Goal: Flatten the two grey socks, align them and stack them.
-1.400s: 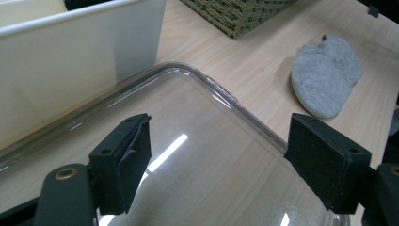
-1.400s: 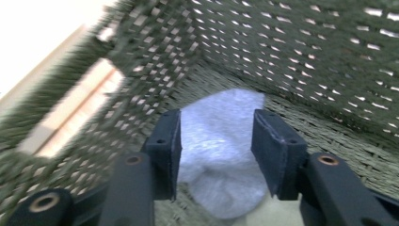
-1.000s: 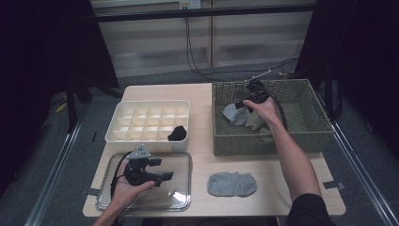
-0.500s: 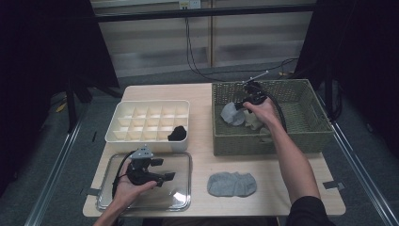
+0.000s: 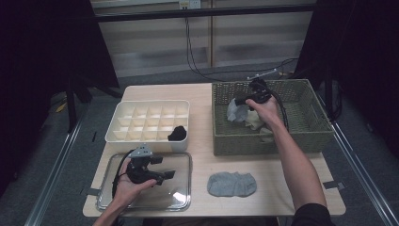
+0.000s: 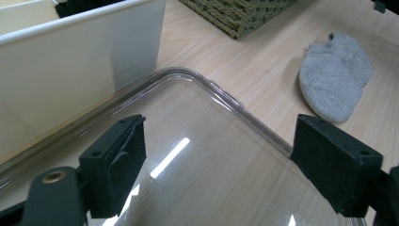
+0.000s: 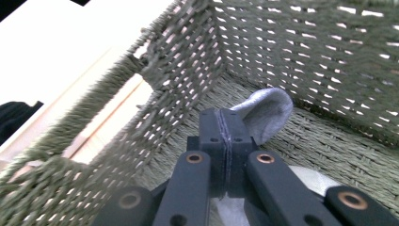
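My right gripper [image 5: 241, 100] reaches into the woven basket [image 5: 263, 141] and is shut on a light grey sock [image 5: 235, 113], which hangs from its jaws near the basket's left wall. In the right gripper view the jaws [image 7: 221, 123] press together on the sock's fabric [image 7: 267, 113]. A pale sock [image 5: 256, 123] lies under the hand. Above the clear tray [image 5: 182, 197], my left gripper [image 5: 167, 175] is held open, and in the left gripper view nothing sits between its jaws [image 6: 219, 141]. Another grey sock [image 5: 232, 183] lies flat on the table.
A white divided organizer [image 5: 113, 134] stands behind the clear tray, with a black sock [image 5: 178, 133] in its near right cell. The left gripper view has the organizer's wall [image 6: 70, 61], the tray rim [image 6: 226, 96], the basket corner [image 6: 235, 16] and the flat grey sock [image 6: 334, 77].
The right gripper has closed on the light grey sock in the basket and drawn it up a little. The left hand and its gripper have stayed where they were.
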`<control>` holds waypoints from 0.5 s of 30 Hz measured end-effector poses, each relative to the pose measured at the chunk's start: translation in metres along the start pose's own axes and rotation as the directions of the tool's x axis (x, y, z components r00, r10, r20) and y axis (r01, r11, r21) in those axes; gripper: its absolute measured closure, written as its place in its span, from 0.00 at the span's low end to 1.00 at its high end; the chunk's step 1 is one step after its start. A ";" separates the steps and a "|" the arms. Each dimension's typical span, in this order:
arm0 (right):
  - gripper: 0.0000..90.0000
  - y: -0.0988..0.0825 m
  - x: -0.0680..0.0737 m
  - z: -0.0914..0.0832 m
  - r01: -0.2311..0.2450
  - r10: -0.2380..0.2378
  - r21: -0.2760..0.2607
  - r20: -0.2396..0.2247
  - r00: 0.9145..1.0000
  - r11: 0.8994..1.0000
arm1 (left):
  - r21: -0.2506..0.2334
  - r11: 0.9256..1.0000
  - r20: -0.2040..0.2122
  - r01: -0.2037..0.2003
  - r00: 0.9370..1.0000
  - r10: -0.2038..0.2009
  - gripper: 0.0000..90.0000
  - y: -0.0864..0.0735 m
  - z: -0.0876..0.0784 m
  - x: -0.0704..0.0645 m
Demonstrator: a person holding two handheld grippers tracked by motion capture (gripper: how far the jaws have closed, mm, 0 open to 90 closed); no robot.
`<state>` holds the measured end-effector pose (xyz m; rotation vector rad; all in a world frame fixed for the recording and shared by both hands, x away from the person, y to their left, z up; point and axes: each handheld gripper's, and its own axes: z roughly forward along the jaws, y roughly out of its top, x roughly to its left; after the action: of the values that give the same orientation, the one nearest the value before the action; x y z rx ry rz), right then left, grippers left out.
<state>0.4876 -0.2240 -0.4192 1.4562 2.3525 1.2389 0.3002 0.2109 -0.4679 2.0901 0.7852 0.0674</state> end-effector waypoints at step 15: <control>0.99 0.003 0.011 -0.028 0.001 -0.004 -0.082 -0.029 1.000 0.997 | -0.008 1.000 0.034 -0.028 0.999 0.029 0.20 0.001 0.000 -0.005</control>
<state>0.4706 -0.2311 -0.3959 1.4192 2.2915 1.3479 0.2964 0.2076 -0.4661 2.0907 0.7337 0.0498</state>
